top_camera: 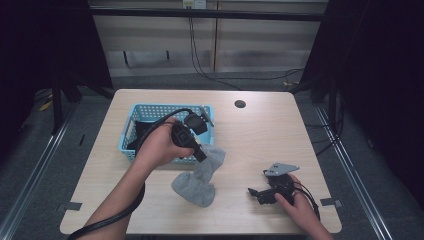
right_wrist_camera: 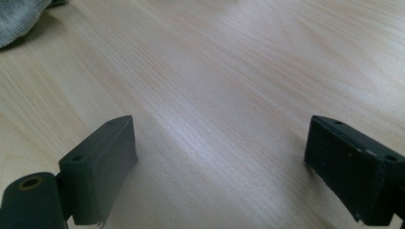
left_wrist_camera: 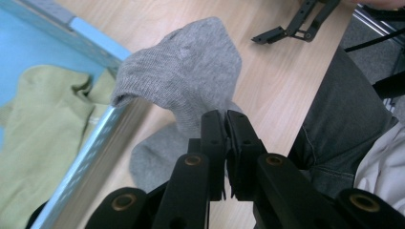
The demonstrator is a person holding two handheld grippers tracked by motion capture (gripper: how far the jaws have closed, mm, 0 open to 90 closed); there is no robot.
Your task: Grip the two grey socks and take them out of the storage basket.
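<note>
Left gripper (top_camera: 200, 152) clamped on a grey sock (top_camera: 200, 177), jaws pinched together with a fold of the knit between the pads, seen close in the left gripper view (left_wrist_camera: 224, 129). Sock (left_wrist_camera: 191, 76) hanging from that grip, upper part draped against the near-right corner of the blue mesh basket (top_camera: 127, 142), lower part pooled on the wooden table (top_camera: 260, 130) at about 5 o'clock from the basket. Basket rim (left_wrist_camera: 100, 129) touching the sock in the left gripper view, with an olive-green garment (left_wrist_camera: 43, 138) lying inside, just across the wall. Basket sitting at the table's 10 o'clock, its far side well short of the far edge. Right gripper (top_camera: 257, 192) resting low at the table's 4 o'clock, jaws spread wide with nothing between them, bare wood grain between the pads (right_wrist_camera: 107, 162) in the right gripper view. Toe of the sock (right_wrist_camera: 19, 19) at that view's 11 o'clock, well apart from the open jaws. Wide bare tabletop from 12 to 3 o'clock, broken by a dark round cable hole (top_camera: 240, 104) near the far edge. Strip of free wood between sock and right gripper; near edge close behind the right hand (top_camera: 300, 207).
</note>
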